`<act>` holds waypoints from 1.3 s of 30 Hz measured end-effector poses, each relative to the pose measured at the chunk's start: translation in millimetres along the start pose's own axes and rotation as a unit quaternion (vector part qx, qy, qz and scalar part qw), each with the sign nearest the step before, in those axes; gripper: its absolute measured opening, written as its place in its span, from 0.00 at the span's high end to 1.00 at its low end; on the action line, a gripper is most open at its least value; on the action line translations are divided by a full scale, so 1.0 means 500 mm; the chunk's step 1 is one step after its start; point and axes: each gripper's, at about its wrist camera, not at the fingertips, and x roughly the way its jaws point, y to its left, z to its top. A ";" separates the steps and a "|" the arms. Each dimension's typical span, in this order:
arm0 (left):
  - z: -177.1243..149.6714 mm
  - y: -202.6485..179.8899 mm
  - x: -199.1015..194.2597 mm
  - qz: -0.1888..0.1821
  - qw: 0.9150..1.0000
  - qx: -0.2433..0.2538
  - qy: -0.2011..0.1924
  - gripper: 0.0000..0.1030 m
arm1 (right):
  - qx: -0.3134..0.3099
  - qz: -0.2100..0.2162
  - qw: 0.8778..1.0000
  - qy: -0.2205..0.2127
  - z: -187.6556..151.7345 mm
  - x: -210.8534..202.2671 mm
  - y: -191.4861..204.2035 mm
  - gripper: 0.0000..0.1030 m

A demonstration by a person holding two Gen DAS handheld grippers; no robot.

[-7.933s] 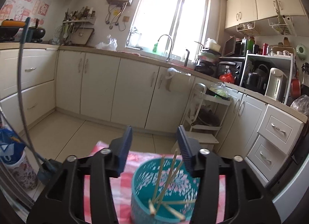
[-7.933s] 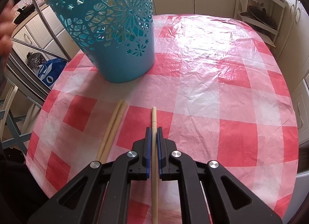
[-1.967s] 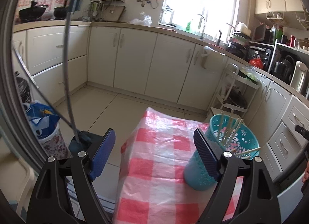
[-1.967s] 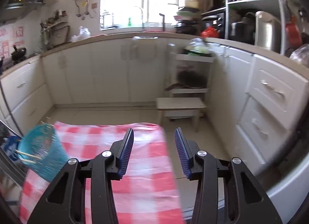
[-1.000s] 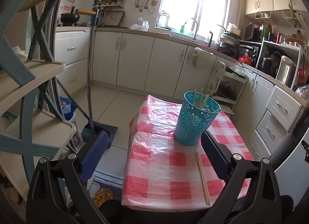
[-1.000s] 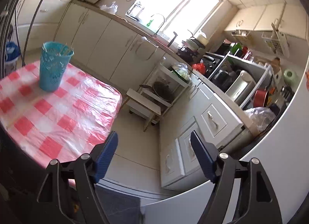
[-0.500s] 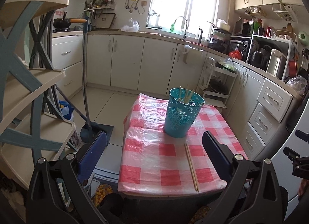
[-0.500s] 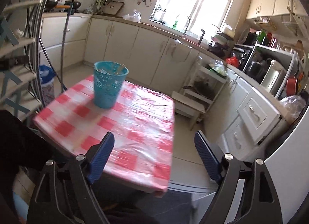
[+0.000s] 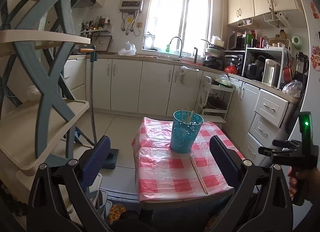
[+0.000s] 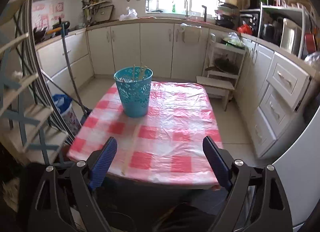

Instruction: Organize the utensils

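Both my claws hang short of the table, spread wide and empty: left gripper (image 9: 160,154), right gripper (image 10: 160,158). Nearest on the one checked table (image 9: 160,172), two loose chopsticks (image 9: 198,174) lie side by side, touching, toward the near right. Beyond them stands one teal basket (image 9: 185,135) with several chopsticks upright inside; I can't count those. No readable writing anywhere.

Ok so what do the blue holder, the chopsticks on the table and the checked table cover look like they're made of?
Blue holder: likely moulded plastic, given its uniform teal colour and flower-shaped cut-outs through the wall.
Chopsticks: probably bamboo or light wood, pale tan and matte; too small to tell grain.
Table cover: thin plastic sheeting, glossy, with crinkles and window glare over the red and white checks.
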 end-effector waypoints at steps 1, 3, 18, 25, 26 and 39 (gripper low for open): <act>-0.003 0.009 -0.005 -0.002 1.000 -0.001 0.001 0.07 | 0.014 0.004 1.000 0.000 0.002 0.003 0.005 0.18; -0.007 0.021 -0.010 -0.008 1.000 0.001 0.006 0.07 | 0.048 0.009 0.999 0.002 0.005 0.010 0.013 0.16; -0.062 0.035 0.026 -0.032 0.998 -0.002 0.056 0.07 | 0.057 -0.037 0.997 0.028 0.020 0.001 0.068 0.15; -0.093 0.034 0.051 -0.039 0.996 -0.008 0.082 0.07 | 0.047 -0.049 0.997 0.025 0.031 -0.004 0.100 0.12; -0.099 0.035 0.057 -0.036 0.996 -0.007 0.086 0.07 | 0.044 -0.047 0.998 0.025 0.031 0.001 0.105 0.12; -0.154 -0.017 0.197 0.025 0.987 -0.003 0.161 0.07 | 0.037 0.027 0.997 0.059 -0.052 0.150 0.076 0.11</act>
